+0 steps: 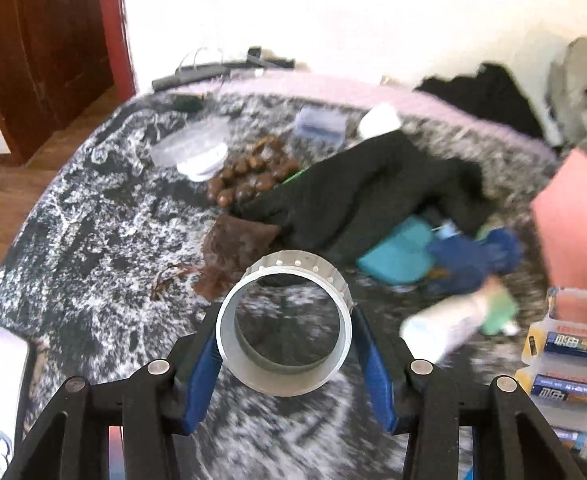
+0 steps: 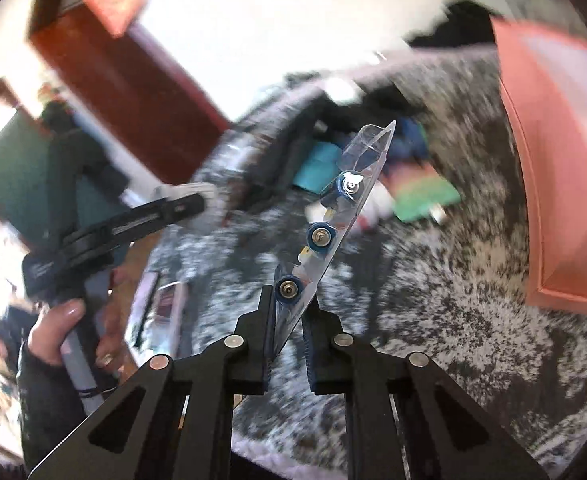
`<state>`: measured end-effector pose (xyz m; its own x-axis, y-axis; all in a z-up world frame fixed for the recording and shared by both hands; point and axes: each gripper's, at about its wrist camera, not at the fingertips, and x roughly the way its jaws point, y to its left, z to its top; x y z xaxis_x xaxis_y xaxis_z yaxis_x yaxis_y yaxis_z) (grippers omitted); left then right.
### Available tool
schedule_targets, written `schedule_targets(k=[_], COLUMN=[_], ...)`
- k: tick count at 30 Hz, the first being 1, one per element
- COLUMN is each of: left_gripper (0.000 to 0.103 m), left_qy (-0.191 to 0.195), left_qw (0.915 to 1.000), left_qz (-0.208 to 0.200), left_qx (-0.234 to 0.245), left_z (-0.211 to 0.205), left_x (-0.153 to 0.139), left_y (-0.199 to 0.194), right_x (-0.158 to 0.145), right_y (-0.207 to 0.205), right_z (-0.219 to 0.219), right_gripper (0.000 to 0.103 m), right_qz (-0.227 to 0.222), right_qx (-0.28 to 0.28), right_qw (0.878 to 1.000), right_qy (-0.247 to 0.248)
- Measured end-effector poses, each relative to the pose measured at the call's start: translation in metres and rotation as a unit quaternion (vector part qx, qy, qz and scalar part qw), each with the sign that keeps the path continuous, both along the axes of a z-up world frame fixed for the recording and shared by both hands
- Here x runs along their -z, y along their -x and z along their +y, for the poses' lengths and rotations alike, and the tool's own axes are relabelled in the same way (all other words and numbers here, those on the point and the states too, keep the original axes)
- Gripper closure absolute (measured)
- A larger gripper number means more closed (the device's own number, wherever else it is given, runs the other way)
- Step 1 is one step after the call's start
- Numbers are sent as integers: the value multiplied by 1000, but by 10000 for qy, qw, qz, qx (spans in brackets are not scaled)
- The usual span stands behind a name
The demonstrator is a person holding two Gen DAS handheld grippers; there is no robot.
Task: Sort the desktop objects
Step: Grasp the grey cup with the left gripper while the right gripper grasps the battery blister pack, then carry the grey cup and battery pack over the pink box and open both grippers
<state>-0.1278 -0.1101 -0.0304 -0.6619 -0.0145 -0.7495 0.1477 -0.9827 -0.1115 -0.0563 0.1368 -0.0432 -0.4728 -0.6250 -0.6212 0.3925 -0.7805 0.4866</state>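
Both claws are loaded and up off the surface (image 1: 93, 216), that mottled black-and-white top. The left claw (image 1: 285, 332) has its blue-padded fingers (image 1: 199, 380) spread wide around a clear plastic ring (image 1: 285, 328), a short open cylinder pinched on its two flanks, its bore pointing almost straight down the camera's line. You can see the surface through it.

Over on the right, the right claw (image 2: 287, 320) is nearly closed, clamped on the bottom edge of a battery blister pack (image 2: 333, 220). The pack stands edge-on, its long axis running from the fingertips up toward one o'clock, three battery ends stacked along it.

Here is what matters next: the pink bin (image 2: 557, 160) lies at about two o'clock from the right claw, well apart, and the pack's tip already leans that way. In the left view the same pink bin (image 1: 573, 220) sits far out at three o'clock, with the pile of black cloth (image 1: 373, 192), a teal item (image 1: 397, 256) and a blue cloth (image 1: 477, 256) between it and the ring. So the right claw looks the nearer of the two to the bin.

More battery packs (image 1: 573, 364) lie at the left view's four o'clock, near the bin's side. Both views are smeared by motion, so which spot each held item is meant for I can only guess.
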Motion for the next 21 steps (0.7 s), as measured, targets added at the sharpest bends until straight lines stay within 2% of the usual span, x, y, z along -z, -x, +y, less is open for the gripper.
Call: schedule_targets(k=[3,5,6,8,10,13,14,15,16,17,18,19,20,21], left_gripper=[49,49,49,49,49,49,48,47,39,33,30,30,30,29], left_qy=[-187,-253,-270,-290,-322,-400,-453,-470,-475,-373,-337,-330,-323,-294], left_qw=[9985,9949,9919,9846,9752,9605,9549,9515,9489,9504,9532,9558,9581,9607], left_qz=[424,758,926,1157,1313,1379,1415,1396,1360,1138,951,792,633,640], left_qx=[291,621,830,1279,1753,2382,2572,2701,2807,2869,2851,2813,2775,2684], left_z=[27,53,69,107,148,217,241,260,278,295,299,300,301,290], left_x=[-32,-55,-66,-84,-98,-106,-104,-100,-96,-88,-84,-82,-80,-79], left_y=[-21,-30,-35,-38,-36,-20,-11,-1,8,22,29,34,38,37], right_x=[-42,-75,-91,-120,-136,-140,-138,-130,-120,-106,-93,-81,-72,-64], right_y=[-29,-49,-59,-77,-84,-69,-57,-38,-19,-2,15,25,25,25], right_z=[13,32,48,82,117,163,178,191,203,214,224,233,240,247], right_gripper=[90,90,90,90,90,90,90,89,82,67,29,13,14,14], right_qz=[860,1594,2008,2743,3121,2982,2798,2468,2108,1707,1303,1016,894,772], right_qx=[53,332,684,1410,2188,2996,3167,3214,3276,3361,3439,3546,3701,3854], right_qw=[9963,9866,9770,9504,9222,9011,8996,9052,9090,9105,9100,9058,8982,8901], right_qy=[-40,-114,-209,-409,-651,-968,-1102,-1284,-1482,-1701,-1915,-2085,-2196,-2306])
